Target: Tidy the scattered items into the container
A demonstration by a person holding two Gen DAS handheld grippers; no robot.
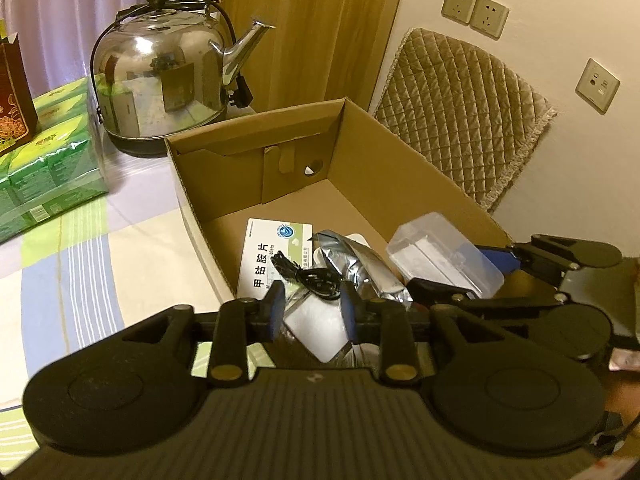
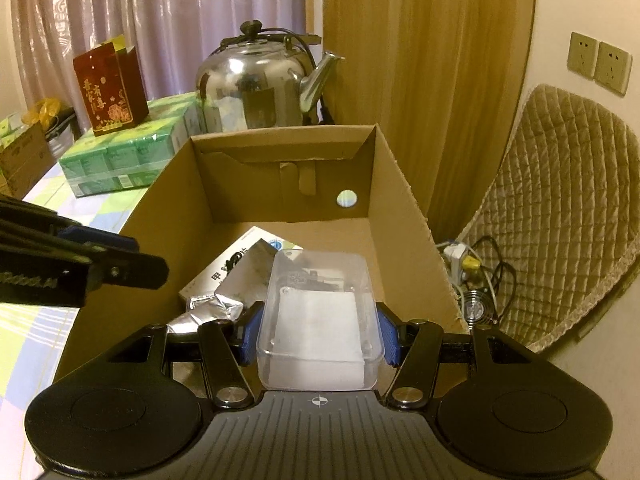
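An open cardboard box sits on the checked tablecloth. Inside lie a white medicine carton, a coiled black cable and a crumpled silver foil pouch. My left gripper hangs over the box's near left corner, its blue pads standing slightly apart on either side of a small white packet, without clearly pressing it. My right gripper is shut on a clear plastic case with white contents, held over the box's near end.
A steel kettle stands behind the box. Green tissue packs with a red carton on top lie to the left. Right of the box are a quilted cushion, a power strip with cables and wall sockets.
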